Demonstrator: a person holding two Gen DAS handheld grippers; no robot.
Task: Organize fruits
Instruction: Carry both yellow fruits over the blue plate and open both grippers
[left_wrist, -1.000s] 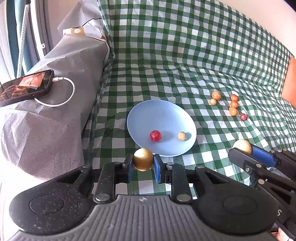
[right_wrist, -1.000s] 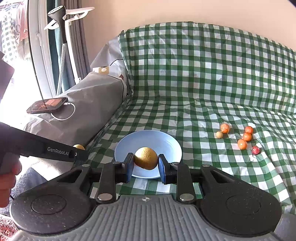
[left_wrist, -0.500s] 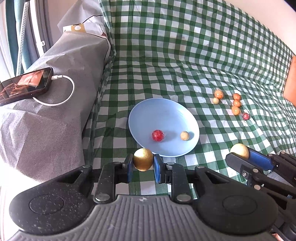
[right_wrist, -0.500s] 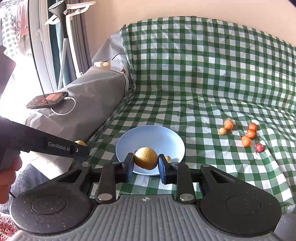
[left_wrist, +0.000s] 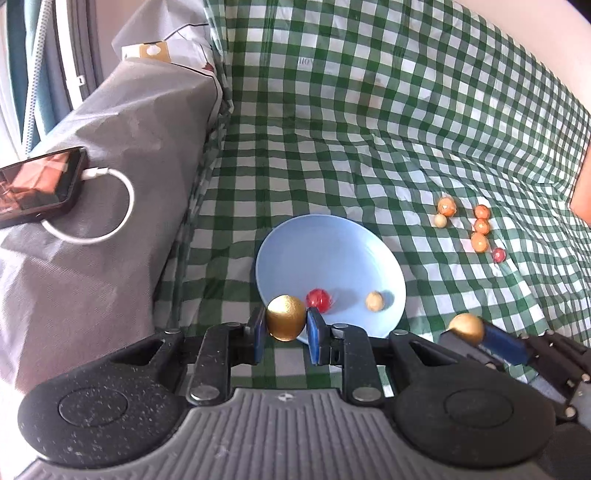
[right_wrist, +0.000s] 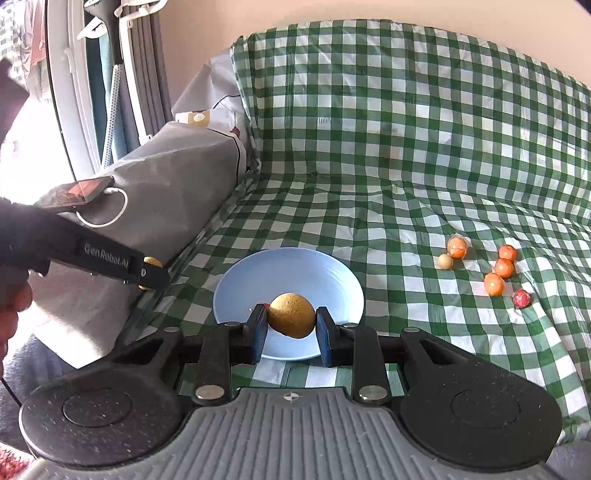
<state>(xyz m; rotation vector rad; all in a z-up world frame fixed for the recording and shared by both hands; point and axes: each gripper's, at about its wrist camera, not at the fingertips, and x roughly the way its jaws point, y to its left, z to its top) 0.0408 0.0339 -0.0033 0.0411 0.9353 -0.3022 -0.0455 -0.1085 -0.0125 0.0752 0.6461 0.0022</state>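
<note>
We hold one golden-brown fruit in each gripper above the checked cloth (right_wrist: 406, 206): the left gripper (left_wrist: 286, 325) pinches its fruit (left_wrist: 286, 322) at the blue plate's (left_wrist: 325, 254) near rim, the right gripper (right_wrist: 291, 321) clamps another fruit (right_wrist: 291, 319) over it, apparently for dropping in. Small orange fruits (right_wrist: 495, 273) lie well apart.

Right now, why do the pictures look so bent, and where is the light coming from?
Both wrist views are fisheye, so the checked cloth bows toward the edges. In the right wrist view the window area at far left is blown out white. In the left wrist view the red fruit on the blue plate casts a soft shadow rightward, and the phone screen shows a reflection.
</note>
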